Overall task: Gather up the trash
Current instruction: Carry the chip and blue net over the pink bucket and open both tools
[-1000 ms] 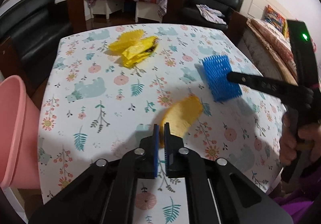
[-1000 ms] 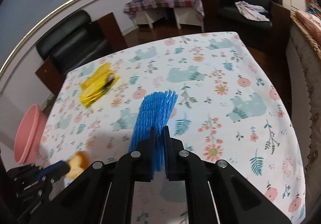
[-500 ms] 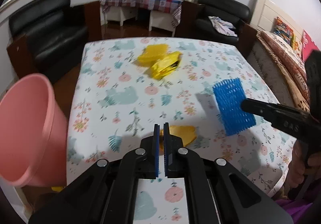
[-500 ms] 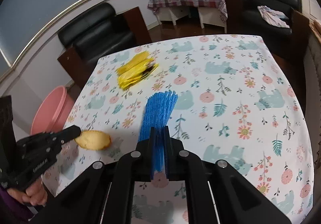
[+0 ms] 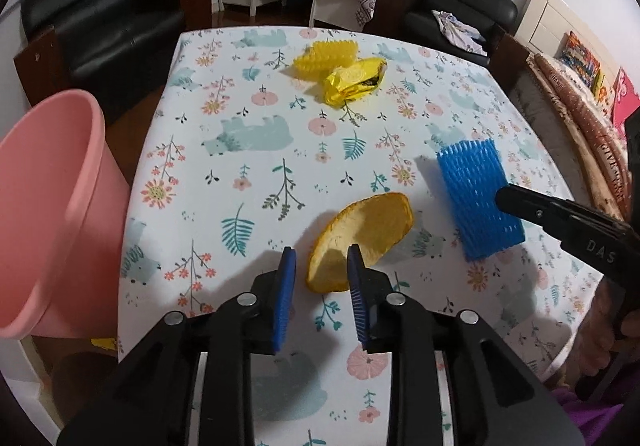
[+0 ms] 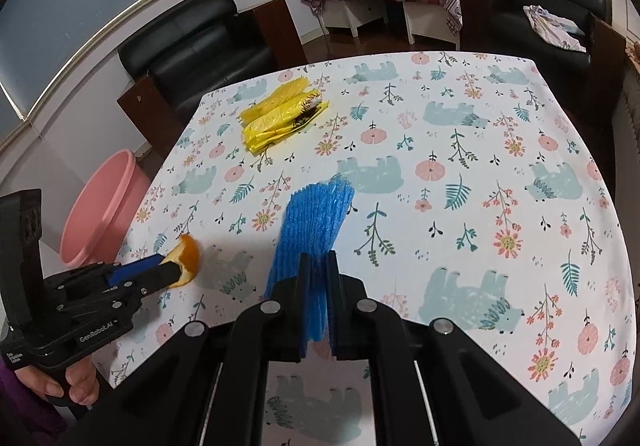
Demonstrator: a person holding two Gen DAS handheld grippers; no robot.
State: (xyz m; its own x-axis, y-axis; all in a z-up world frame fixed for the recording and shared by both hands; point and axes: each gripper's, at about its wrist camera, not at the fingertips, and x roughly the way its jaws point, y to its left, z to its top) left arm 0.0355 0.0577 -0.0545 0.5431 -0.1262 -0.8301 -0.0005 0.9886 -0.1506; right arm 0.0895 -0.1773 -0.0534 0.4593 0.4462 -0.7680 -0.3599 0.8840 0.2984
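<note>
A curved orange peel (image 5: 362, 236) sits between the left gripper's (image 5: 322, 264) opening jaws, which a second ago pinched it shut. The right gripper (image 6: 318, 266) is clamped on a ribbed blue foam net (image 6: 316, 222), held above the table (image 6: 480, 150). A crinkled yellow wrapper (image 5: 354, 84) and yellow foam net (image 5: 322, 56) lie toward the far edge. The smooth pink bucket (image 5: 48, 214) now looms larger beside the table's left edge.

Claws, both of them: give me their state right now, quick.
Left claw: jaws opening, orange peel between them, no longer pinched.
Right claw: shut on the blue foam net.
</note>
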